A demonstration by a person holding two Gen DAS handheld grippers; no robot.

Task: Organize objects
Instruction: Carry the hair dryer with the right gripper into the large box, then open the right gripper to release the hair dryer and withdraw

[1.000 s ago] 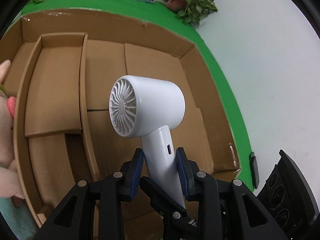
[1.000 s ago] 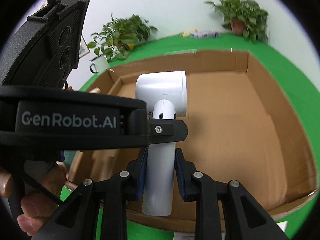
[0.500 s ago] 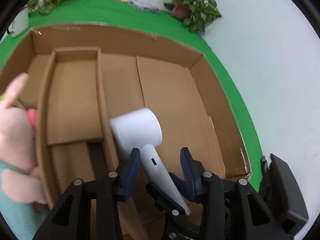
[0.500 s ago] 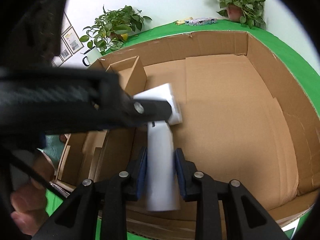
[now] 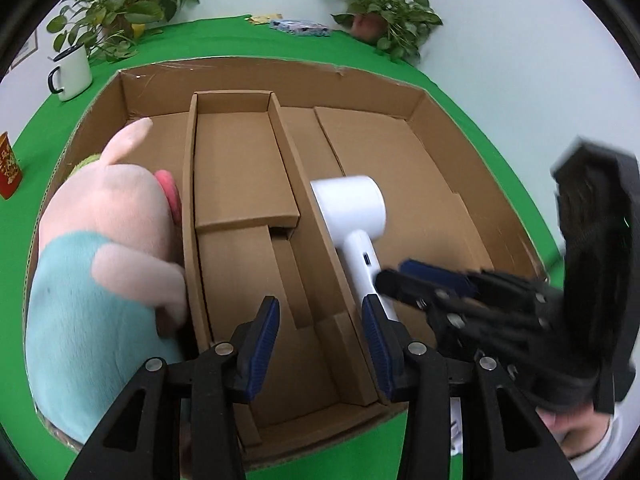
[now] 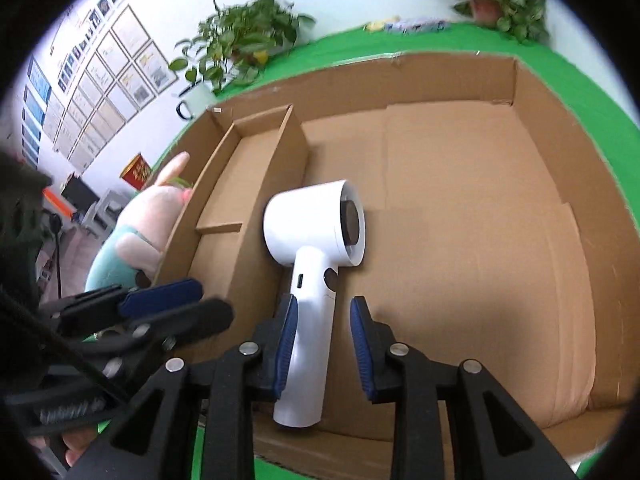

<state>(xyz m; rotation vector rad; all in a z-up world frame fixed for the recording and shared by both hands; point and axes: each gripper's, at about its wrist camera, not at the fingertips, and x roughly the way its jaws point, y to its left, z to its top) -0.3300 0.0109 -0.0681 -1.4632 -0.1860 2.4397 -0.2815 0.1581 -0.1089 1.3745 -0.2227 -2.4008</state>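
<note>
A white hair dryer (image 6: 316, 240) lies on the floor of the right compartment of a big cardboard box (image 6: 480, 216), head against the divider wall. My right gripper (image 6: 324, 340) is open, its blue pads on either side of the handle with a gap on the right. In the left wrist view the hair dryer (image 5: 352, 216) lies right of the divider (image 5: 320, 236). My left gripper (image 5: 320, 340) is open and empty above the box's near edge. The right gripper (image 5: 432, 284) shows blurred there.
A pink plush toy in a teal shirt (image 5: 100, 264) fills the box's left compartment. A smaller cardboard insert (image 5: 240, 168) sits in the middle compartment. A white mug (image 5: 72, 72), a red tin (image 5: 8, 172) and potted plants (image 5: 384, 12) stand on the green table.
The hair dryer went from upright in both grippers down into the right compartment. My left gripper let go and drew back left. My right gripper has opened around the handle.
</note>
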